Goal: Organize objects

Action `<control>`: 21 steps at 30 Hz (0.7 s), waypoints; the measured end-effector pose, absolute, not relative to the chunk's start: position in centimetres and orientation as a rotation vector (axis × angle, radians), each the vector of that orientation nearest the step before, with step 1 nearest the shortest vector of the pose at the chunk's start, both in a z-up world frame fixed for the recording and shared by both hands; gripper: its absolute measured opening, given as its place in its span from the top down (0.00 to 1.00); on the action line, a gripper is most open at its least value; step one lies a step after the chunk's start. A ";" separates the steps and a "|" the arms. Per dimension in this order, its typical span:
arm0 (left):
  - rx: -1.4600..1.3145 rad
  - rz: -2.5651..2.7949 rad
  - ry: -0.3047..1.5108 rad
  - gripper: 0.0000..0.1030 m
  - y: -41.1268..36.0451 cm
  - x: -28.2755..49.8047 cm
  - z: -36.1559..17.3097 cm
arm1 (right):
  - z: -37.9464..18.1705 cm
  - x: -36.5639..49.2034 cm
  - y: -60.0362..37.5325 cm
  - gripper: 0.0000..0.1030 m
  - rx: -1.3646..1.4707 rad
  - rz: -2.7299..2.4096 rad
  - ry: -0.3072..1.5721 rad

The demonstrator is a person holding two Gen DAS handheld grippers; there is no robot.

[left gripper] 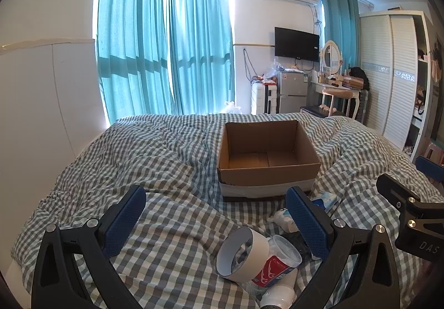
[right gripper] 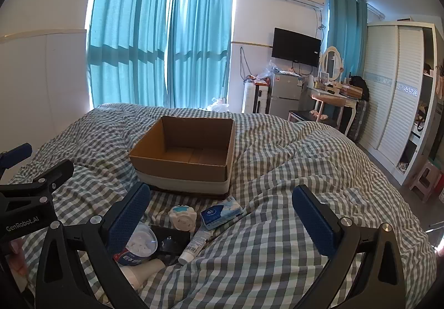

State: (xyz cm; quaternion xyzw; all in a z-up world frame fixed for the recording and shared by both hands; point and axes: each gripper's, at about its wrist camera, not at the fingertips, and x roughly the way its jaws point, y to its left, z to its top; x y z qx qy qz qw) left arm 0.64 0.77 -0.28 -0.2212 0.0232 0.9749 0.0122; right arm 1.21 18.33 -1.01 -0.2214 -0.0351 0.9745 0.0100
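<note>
Both my tools, left tool (left gripper: 215,214) and right tool (right gripper: 222,214), hang spread wide, holding nothing. Low in the frame, the tape roll (left gripper: 241,255), cup (left gripper: 280,261), tube (right gripper: 194,243) and tissue pack (right gripper: 221,212) lie on the bed (left gripper: 166,148). Beyond, mid-frame, the box (left gripper: 266,167) looks empty: I judge nothing sorted yet.

Both grippers held low, side by side, jaws wide apart.

Left gripper (left gripper: 216,218): blue pads (left gripper: 125,221) spread, nothing clamped between. Right gripper (right gripper: 222,218): same wide spread, nothing gripped. Each visible at the edge of the other's wrist view, pointing the same way forward. Sliver of fingers (right gripper: 16,256) at the left gripper's handle.
</note>
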 end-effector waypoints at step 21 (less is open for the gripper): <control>-0.663 3.048 0.088 0.00 0.8 0.8 0.1 | -1.0 1.2 18.1 0.00 -0.696 3.042 -0.110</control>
